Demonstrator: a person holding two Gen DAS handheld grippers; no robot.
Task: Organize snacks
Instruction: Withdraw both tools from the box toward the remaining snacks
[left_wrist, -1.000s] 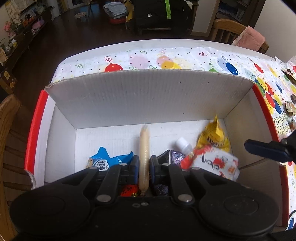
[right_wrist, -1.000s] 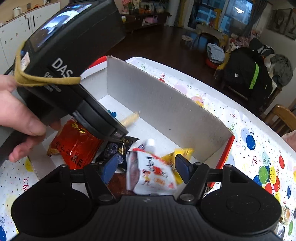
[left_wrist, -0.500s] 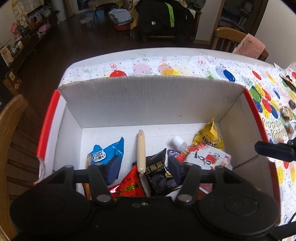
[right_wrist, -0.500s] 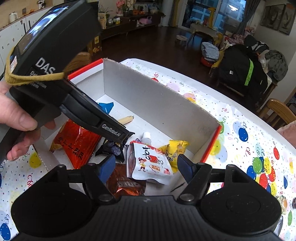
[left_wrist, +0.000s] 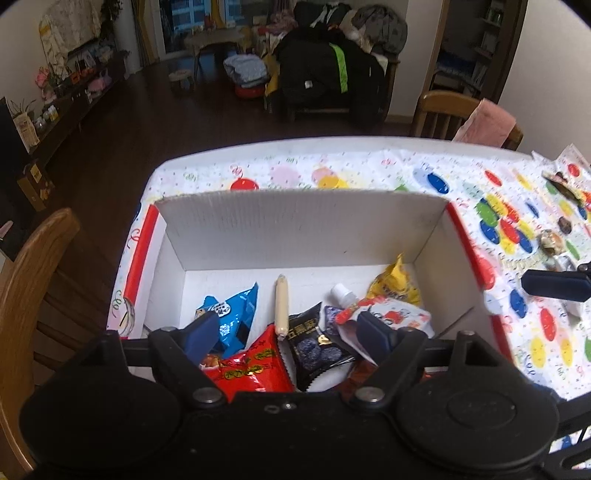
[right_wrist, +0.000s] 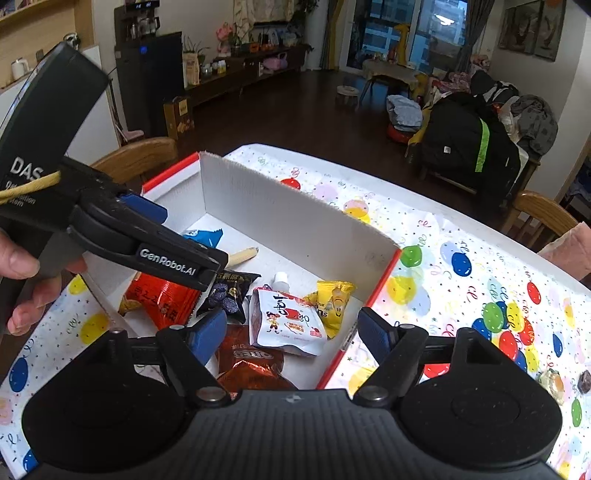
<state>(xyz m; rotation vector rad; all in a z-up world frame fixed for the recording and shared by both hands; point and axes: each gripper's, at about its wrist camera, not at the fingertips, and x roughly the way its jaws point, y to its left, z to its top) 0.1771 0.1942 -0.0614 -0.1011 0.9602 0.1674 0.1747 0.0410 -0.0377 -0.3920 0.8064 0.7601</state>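
Snacks lie together in the white cardboard box (left_wrist: 303, 229) on the desk (right_wrist: 461, 280): a blue packet (left_wrist: 232, 314), a sausage stick (left_wrist: 282, 308), a red bag (left_wrist: 251, 369), a black packet (left_wrist: 314, 343), a white pouch (right_wrist: 286, 319) and a yellow bag (right_wrist: 332, 299), with a brown foil pack (right_wrist: 251, 365) nearest the right gripper. The left gripper (left_wrist: 286, 334) hangs over the box with its jaws apart and nothing between them. The right gripper (right_wrist: 291, 334) is also spread and empty, above the near right corner of the box. A few loose sweets (left_wrist: 552, 240) sit on the balloon-print cloth, well apart from the box, so the sorting looks unfinished. The two grippers are close over the same small space, and a reach by either could knock the other. A low pass could also catch the box wall and shove the light box along the cloth. The crinkly packets overlap, so a grab at one may drag its neighbour out too.
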